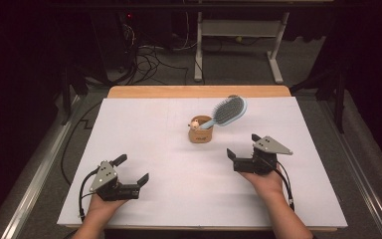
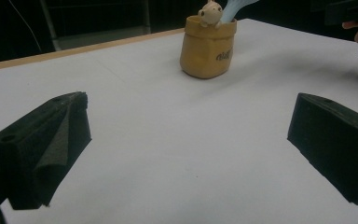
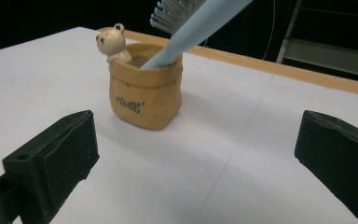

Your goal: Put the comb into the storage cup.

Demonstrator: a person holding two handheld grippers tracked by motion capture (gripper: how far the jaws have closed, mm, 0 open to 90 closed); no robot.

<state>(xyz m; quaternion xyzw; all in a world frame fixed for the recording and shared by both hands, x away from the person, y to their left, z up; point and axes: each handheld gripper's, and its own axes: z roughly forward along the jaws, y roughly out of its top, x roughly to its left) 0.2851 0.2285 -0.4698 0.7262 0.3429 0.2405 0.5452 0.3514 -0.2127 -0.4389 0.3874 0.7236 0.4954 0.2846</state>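
Hairbrush (image 1: pixel 227 111) stands in pot (image 1: pixel 200 130), head tilted up-right; both claws apart.

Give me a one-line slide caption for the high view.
Two open grippers, left gripper and right gripper, flank a tan holder with a blue hairbrush leaning out.

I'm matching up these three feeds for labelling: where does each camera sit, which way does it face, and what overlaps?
High view: above the person's side, looking forward and down at the white table; both forearms, left gripper and right gripper show.
Left gripper view: rides the left gripper, facing the tan bag-shaped holder; its two black jaws stand wide apart.
Right gripper view: rides the right gripper, facing the same holder; jaws wide apart.
Shared: all see the holder, its small bear figure and the light blue hairbrush.
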